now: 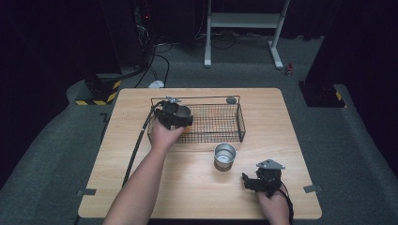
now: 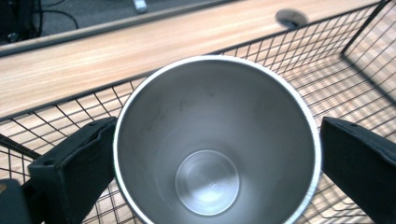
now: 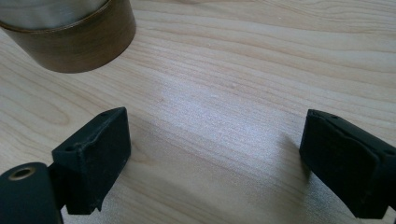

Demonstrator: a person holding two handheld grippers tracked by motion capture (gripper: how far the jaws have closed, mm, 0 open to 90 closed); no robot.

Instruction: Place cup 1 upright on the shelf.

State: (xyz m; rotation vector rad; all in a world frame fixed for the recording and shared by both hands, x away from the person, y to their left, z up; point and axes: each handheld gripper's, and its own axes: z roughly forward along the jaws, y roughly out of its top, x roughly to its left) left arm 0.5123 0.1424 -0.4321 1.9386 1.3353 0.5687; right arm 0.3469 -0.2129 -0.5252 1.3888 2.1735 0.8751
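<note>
In the left gripper view, a steel cup (image 2: 215,140) in the wire basket (image 2: 355,51) runs off the bottom edge, its outer wall unseen. From above, the left gripper (image 1: 174,115) and the hand (image 1: 164,133) holding it cover most of that cup. In the right gripper view, a second cup (image 3: 70,35) is cropped at the top, blurred.

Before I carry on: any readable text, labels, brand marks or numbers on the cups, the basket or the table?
No readable text anywhere.
Steel cup in the wire basket: faint stamped marks on the inside bottom, too blurred to read.
Second steel cup on the table: no marking visible.
Yellow-and-black striped block on the floor: hazard stripes only, no words.
</note>
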